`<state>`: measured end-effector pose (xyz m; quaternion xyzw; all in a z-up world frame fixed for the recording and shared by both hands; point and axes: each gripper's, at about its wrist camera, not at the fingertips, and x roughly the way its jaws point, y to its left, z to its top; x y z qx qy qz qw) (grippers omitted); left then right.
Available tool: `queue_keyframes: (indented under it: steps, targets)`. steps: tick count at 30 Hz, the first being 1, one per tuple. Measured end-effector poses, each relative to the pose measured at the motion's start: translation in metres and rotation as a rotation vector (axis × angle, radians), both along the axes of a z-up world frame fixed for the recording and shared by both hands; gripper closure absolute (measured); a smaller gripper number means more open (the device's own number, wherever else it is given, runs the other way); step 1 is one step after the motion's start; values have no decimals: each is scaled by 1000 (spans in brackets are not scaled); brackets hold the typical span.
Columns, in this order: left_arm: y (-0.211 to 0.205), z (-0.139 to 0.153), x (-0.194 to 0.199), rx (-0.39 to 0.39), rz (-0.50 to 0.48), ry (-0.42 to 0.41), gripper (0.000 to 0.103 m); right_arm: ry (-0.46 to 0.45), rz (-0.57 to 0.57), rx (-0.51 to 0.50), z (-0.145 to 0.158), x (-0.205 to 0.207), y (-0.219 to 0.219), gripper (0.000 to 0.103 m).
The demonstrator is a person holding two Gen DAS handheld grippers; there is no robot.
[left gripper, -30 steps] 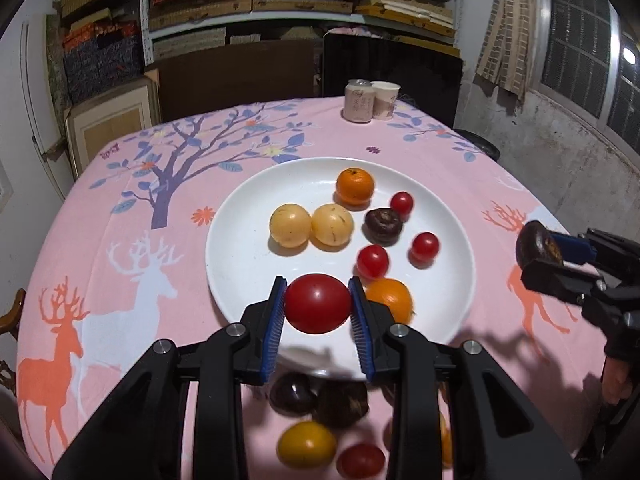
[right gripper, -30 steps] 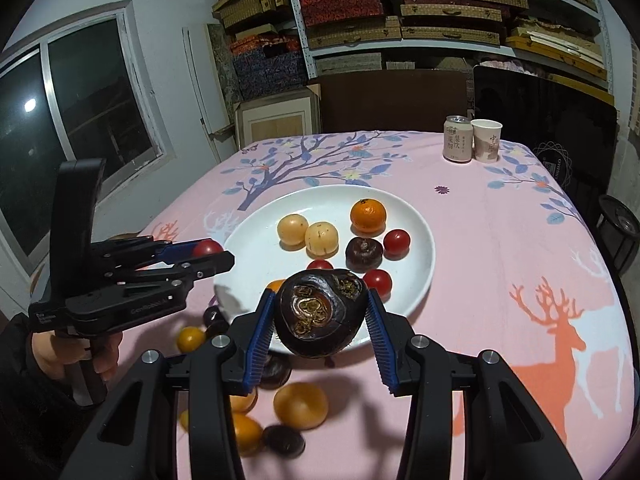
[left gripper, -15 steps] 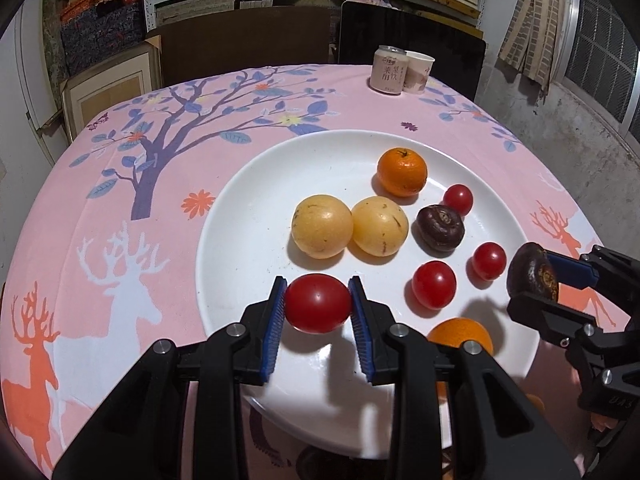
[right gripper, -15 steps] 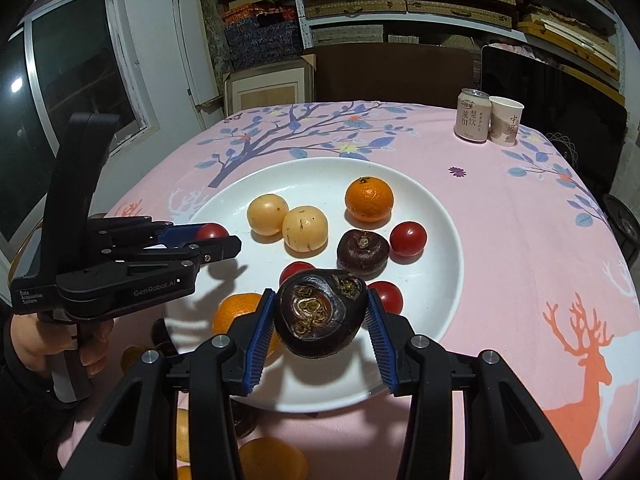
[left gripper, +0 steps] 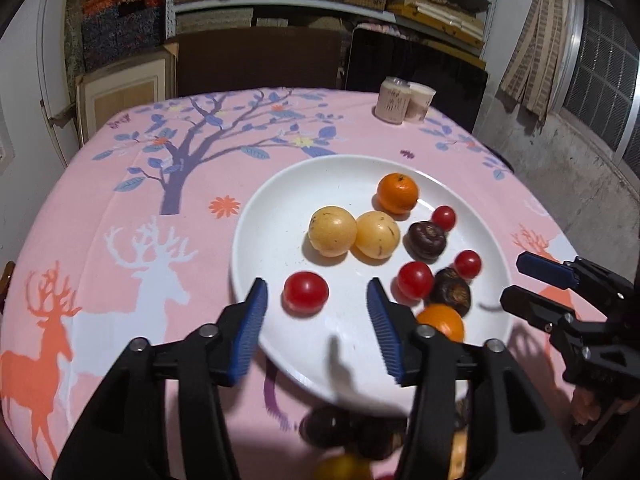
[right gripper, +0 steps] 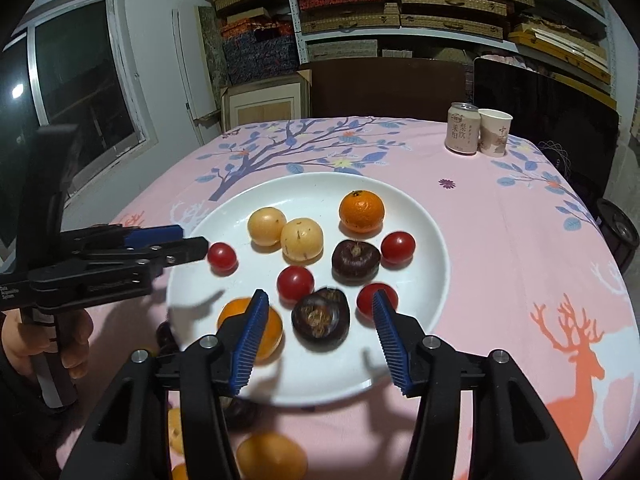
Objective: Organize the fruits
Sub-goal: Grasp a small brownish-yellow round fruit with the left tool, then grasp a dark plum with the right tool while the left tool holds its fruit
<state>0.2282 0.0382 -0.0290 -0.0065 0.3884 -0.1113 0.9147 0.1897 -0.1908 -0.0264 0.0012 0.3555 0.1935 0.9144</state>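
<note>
The left gripper [left gripper: 317, 312] has its jaws opening, blue pads clear of the red tomato [left gripper: 306, 293] that sits between them on the white plate [left gripper: 276, 240]. To the right, the right gripper [right gripper: 318, 322] is also opening, its pads apart from the dark purple fruit [right gripper: 320, 314] lying on the plate's near side, beside 2 yellow fruits [right gripper: 284, 230].

A drink can [right gripper: 463, 128] and a paper cup [right gripper: 494, 132] stand touching at the far edge of the pink deer-print surface [right gripper: 520, 240]; behind, shelves [right gripper: 400, 8] hold stacked boxes.
</note>
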Motion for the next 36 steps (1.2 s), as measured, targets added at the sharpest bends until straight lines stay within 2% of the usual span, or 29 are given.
queue_keyframes:
  steps: [4,8,11,14,18,22,25,26,29,33,36]
  targets:
    - [8,7,-54,17,-33,-37,33,14,28,-1,-2,-36,-10,49]
    - [1,-6,-103,59,-119,-13,32,28,41,10,-12,-76,-18,47]
    - [-10,-17,-141,77,-185,-8,32,34,2,49,-20,-93,-32,44]
    - [-22,-29,-165,93,-208,8,54,66,-59,101,-35,-102,-48,44]
    - [-37,-43,-176,113,-209,24,54,92,-78,156,-46,-112,-57,44]
    - [-50,-47,-177,106,-213,31,55,79,-77,128,-47,-120,-55,44]
    - [-58,-52,-177,87,-230,46,66,78,-73,120,-47,-125,-56,44]
    - [-63,-55,-177,89,-238,54,75,80,-71,116,-47,-126,-55,44]
    - [-72,-61,-179,122,-246,47,77,85,-57,100,-47,-130,-53,44]
    - [-59,-55,-177,46,-214,30,78,77,-10,79,-43,-135,-40,44]
    - [-46,-46,-182,7,-181,-6,78,63,67,39,-41,-141,-19,44]
